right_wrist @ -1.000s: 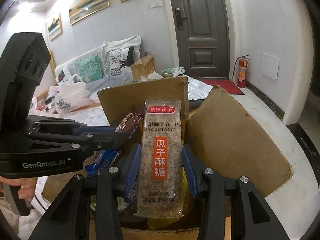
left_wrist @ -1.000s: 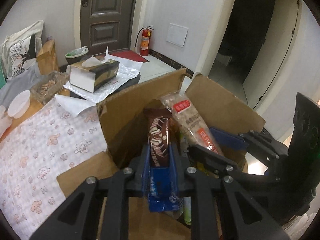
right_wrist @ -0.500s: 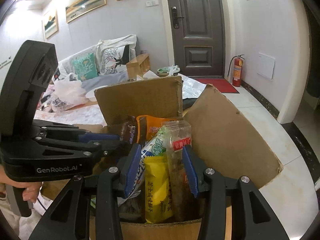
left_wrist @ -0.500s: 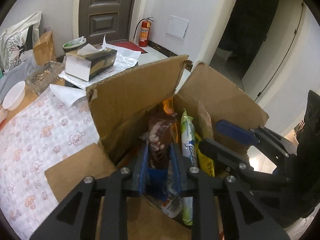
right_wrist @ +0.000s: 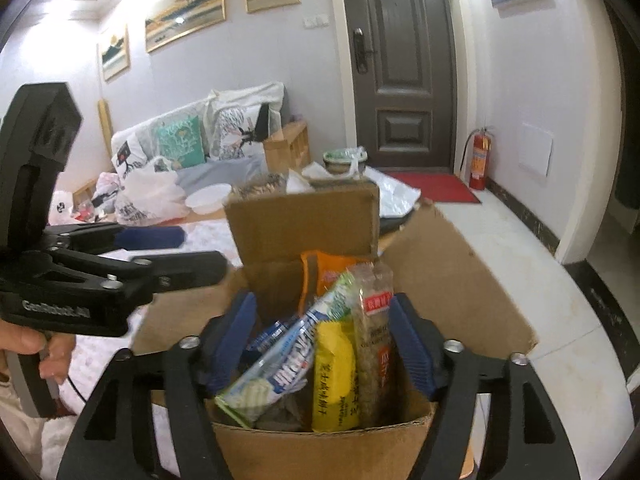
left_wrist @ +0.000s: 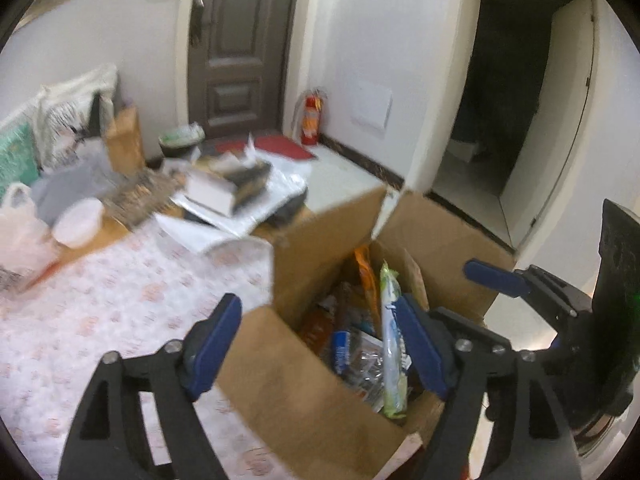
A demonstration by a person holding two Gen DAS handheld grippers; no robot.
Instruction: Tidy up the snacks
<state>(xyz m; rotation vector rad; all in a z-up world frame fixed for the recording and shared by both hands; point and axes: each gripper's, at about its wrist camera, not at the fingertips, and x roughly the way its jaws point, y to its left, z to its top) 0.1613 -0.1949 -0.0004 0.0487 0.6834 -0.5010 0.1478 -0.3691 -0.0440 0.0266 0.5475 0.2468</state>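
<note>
Right wrist view looks down into the open cardboard box (right_wrist: 320,444), where the snacks stand on end, long axes running roughly along the fingers' direction: a clear sesame-brittle bar (right_wrist: 374,344) with a red label just inside the right-hand finger, a yellow packet (right_wrist: 334,376) beside it, a white-and-blue wafer pack (right_wrist: 288,360) leaning toward the left-hand finger, and an orange bag (right_wrist: 324,276) farther ahead. The right gripper (right_wrist: 322,344) has its jaws spread wide and grips nothing; the packets sit between and just beyond them. The left gripper (left_wrist: 320,344) is likewise wide and empty, straddling the box's near flap, with the contents off toward its right-hand finger. Judged from this, the right one is better lined up for any further tidying. Only the left wrist view shows the patterned tablecloth (left_wrist: 120,300) beside the box, though blurred; only the right view shows the labels clearly.
</note>
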